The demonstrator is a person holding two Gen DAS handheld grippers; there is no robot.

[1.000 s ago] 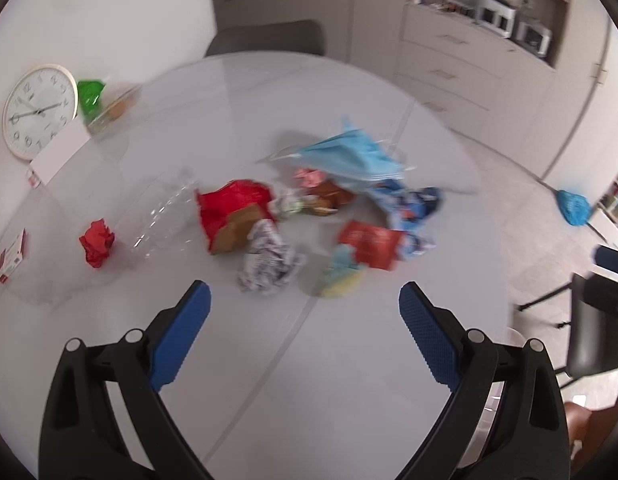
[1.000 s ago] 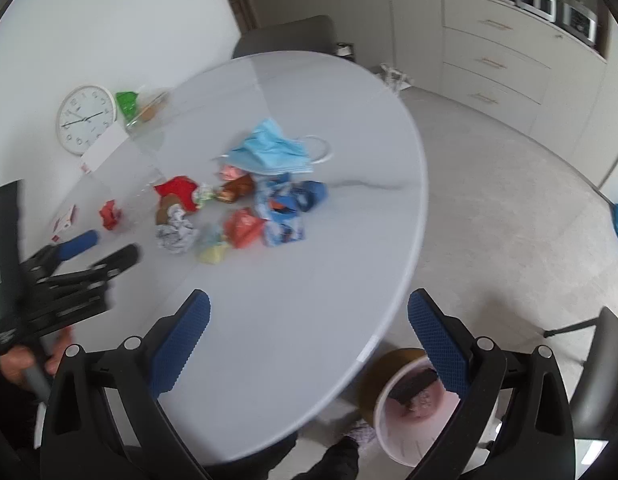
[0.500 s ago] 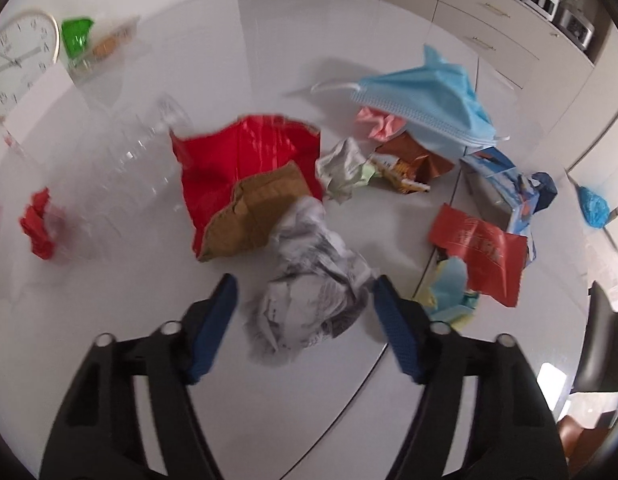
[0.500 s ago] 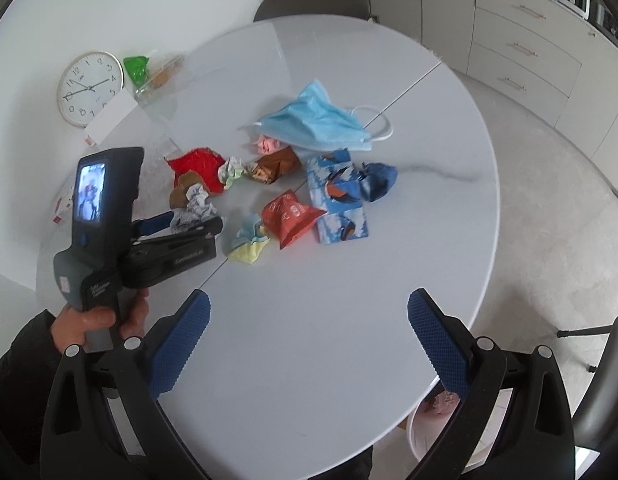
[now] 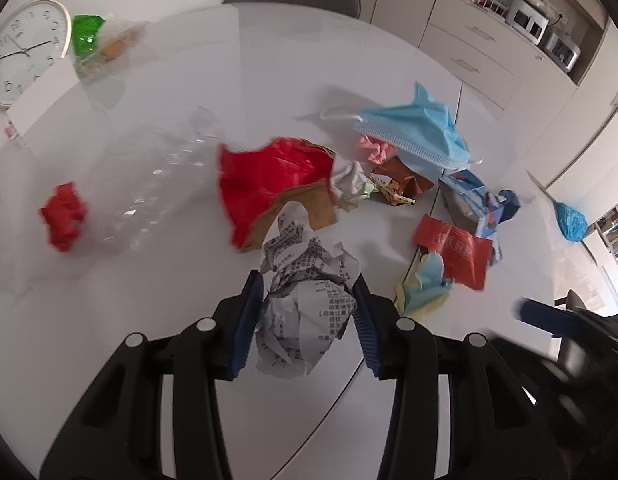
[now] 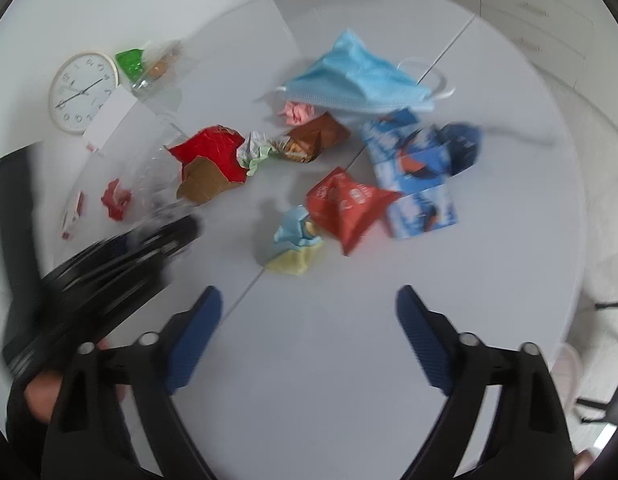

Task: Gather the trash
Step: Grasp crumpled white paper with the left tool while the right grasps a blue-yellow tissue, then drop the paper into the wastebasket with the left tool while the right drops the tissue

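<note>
We see our left gripper (image 5: 307, 318) closing around a crumpled ball of printed paper (image 5: 305, 300) on the white round table (image 5: 157, 304). The blue pads sit right at both sides of the ball, but we cannot tell if they squeeze it yet. Our right gripper (image 6: 309, 340) hangs over a bare part of the table, its jaws wide and closing, with nothing between them. Just past it lies a little blue and yellow wad (image 6: 295, 242), touching a red wrapper (image 6: 347, 204). Farther back lie a blue face mask (image 6: 357, 78), a red and brown paper (image 6: 209, 164) and a clear plastic bottle (image 5: 149, 184). A clock (image 6: 81, 91) leans at the table's far edge.
</note>
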